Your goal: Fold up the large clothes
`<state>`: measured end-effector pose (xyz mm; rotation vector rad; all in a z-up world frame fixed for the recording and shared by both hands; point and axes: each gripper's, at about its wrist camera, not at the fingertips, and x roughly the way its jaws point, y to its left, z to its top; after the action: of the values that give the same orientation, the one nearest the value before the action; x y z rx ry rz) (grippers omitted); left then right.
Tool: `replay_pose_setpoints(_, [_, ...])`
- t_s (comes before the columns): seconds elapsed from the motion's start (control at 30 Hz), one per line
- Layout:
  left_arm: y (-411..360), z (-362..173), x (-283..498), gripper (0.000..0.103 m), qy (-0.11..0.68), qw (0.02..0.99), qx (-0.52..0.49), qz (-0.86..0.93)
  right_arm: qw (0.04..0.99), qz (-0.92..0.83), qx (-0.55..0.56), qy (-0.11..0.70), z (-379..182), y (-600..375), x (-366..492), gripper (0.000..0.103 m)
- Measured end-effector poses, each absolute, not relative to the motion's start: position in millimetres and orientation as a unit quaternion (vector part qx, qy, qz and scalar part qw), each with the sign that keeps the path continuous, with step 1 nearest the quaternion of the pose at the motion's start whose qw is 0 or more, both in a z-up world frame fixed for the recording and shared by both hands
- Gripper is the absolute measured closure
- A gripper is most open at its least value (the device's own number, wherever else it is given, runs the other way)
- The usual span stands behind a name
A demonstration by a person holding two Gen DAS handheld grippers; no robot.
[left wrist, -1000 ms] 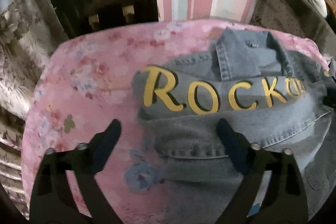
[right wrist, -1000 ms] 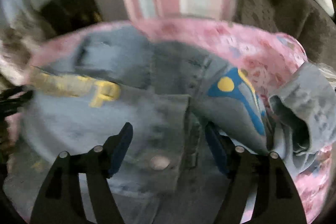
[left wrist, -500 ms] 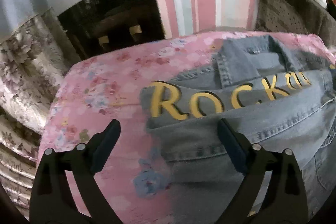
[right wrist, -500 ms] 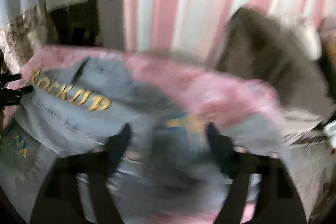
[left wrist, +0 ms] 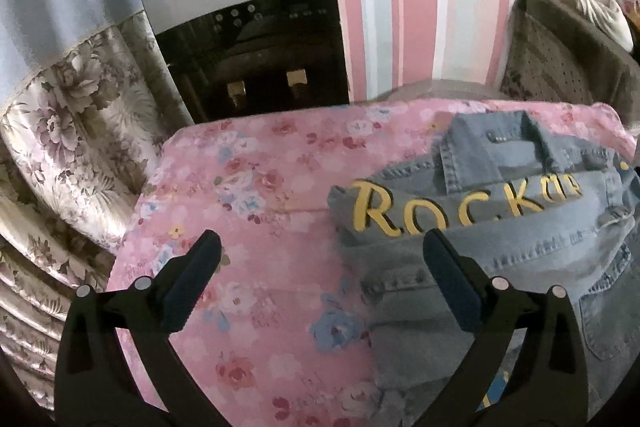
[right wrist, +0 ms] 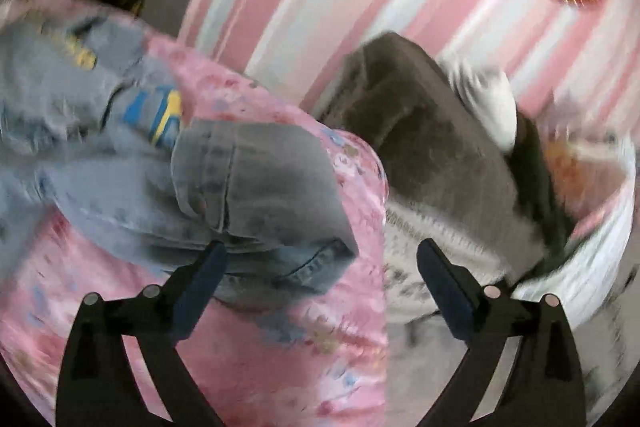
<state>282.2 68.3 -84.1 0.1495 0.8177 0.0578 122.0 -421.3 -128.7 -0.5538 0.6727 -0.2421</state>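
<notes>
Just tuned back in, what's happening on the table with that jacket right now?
A person with a claw in each hand is folding a denim jacket on the pink flowered cloth. Neither claw holds anything. The left claw has just been opening and hangs over the jacket's edge beside the yellow lettering. The right claw has also just been opening, above a loose sleeve near the table's edge.

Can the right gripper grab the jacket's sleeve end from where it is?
Probably yes. The right gripper is open and holds nothing, and the sleeve cuff of the denim jacket lies bare on the pink floral cover just ahead of it, nothing between.
</notes>
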Motion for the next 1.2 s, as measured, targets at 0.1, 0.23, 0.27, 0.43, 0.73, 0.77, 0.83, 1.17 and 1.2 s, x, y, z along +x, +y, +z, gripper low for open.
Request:
replay_pose_setpoints(0.1, [63.0,-79.8,273.1,0.003,0.393,0.915,0.082,0.038,0.887,-0.104,-0.319,0.318,-135.8,-414.0,139.3,0.008])
replay_pose_setpoints(0.23, [60.9,-70.5,265.7,0.003,0.391,0.917,0.072,0.034,0.89,-0.048,-0.285,0.352,-127.6,-414.3,165.1,0.081])
replay_pose_setpoints(0.27, [60.0,-68.5,263.9,0.003,0.389,0.918,0.071,0.033,0.892,-0.042,-0.258,0.369,-125.2,-418.6,172.6,0.084])
replay_pose_setpoints(0.43, [54.8,-60.0,257.1,0.003,0.386,0.92,0.062,0.02,0.956,-0.033,0.021,0.291,-76.8,-484.4,163.9,0.086])
replay_pose_setpoints(0.73, [62.8,-59.1,254.4,0.003,0.385,0.921,0.055,0.017,0.878,-0.116,0.446,0.13,-109.3,-630.0,52.2,0.092])
replay_pose_setpoints(0.77, [64.6,-60.7,256.0,0.003,0.387,0.921,0.049,0.016,0.867,-0.116,0.465,0.137,-123.9,-635.8,44.7,0.092])
replay_pose_setpoints(0.83, [67.3,-65.5,260.6,0.003,0.396,0.917,0.037,0.012,0.84,-0.162,0.491,0.164,-154.4,-649.9,28.2,0.088])
replay_pose_setpoints(1.17, [43.5,-69.7,263.2,0.003,0.397,0.915,0.072,-0.005,0.837,-0.225,0.421,0.267,-127.4,-646.7,30.6,0.031])
replay_pose_setpoints(1.2, [40.5,-70.0,264.3,0.003,0.397,0.915,0.072,-0.009,0.837,-0.216,0.416,0.281,-124.7,-642.9,42.2,0.031])
